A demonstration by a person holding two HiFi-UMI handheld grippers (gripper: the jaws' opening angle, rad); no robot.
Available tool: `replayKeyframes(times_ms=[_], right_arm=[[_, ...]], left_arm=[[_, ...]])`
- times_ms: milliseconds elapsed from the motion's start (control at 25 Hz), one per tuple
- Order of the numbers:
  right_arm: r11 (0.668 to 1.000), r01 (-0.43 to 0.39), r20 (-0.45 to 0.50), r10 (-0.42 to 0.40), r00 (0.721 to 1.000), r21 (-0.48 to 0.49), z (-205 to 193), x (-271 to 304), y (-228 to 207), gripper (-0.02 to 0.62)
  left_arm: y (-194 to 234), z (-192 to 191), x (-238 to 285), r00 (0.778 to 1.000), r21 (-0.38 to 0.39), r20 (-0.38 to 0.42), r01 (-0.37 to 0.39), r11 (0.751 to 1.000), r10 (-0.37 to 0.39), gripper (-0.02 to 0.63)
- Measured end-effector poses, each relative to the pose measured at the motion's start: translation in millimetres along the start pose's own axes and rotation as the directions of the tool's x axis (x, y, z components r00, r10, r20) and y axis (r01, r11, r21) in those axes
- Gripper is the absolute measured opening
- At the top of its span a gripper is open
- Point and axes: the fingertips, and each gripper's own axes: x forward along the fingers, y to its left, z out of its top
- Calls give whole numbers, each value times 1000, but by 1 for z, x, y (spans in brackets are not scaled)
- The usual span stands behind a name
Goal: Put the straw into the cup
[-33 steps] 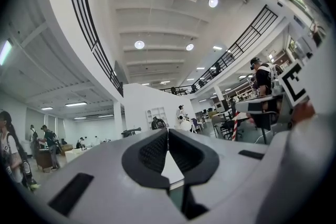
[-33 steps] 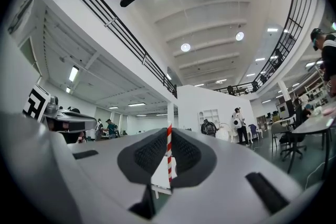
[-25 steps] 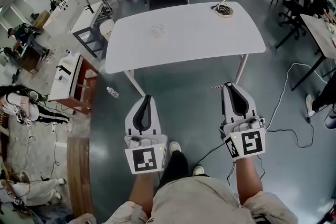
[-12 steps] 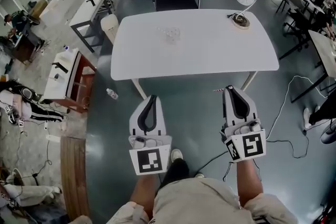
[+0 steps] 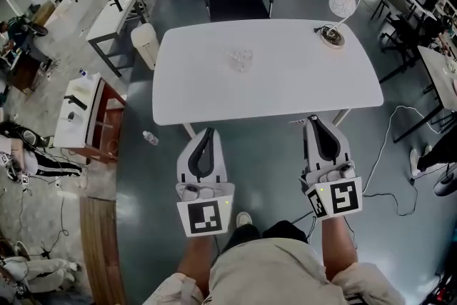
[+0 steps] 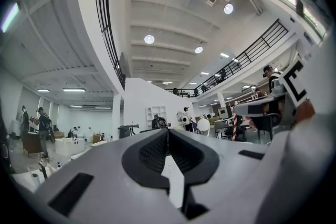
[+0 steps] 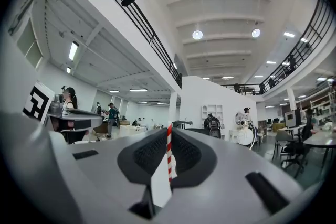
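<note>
Two claws level over the floor short of the tabletop (image 5: 285, 86); straw in the right one, cup untouched.
Right claw (image 5: 315, 120): jaws clamped on a red-and-white striped straw (image 7: 168, 150), which lies crosswise to the jaws; in the head view one end juts out toward the left claw's side. Left claw (image 5: 206, 131): jaws together, nothing between them. Both claws point at the tabletop's near edge, neither touching it. Clear cup (image 5: 241, 59) stands on the tabletop, a little left of its middle, well apart from both claws and from the straw. Desk lamp (image 5: 333, 38) sits at the far right corner.
</note>
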Motion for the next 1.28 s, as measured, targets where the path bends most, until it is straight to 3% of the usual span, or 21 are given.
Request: replayKeyframes(times_ms=[480,1280], right_arm=[[999,-6,21,5,1000,51,-21,64,-24,23],[985,-95,57,87,995,146,-58,240,-187,23]], left_arm=[[15,-9,62,1000,34,2,-3,999,3,9],[-24,-13,288,996,92,-45,-74,993,78,9]])
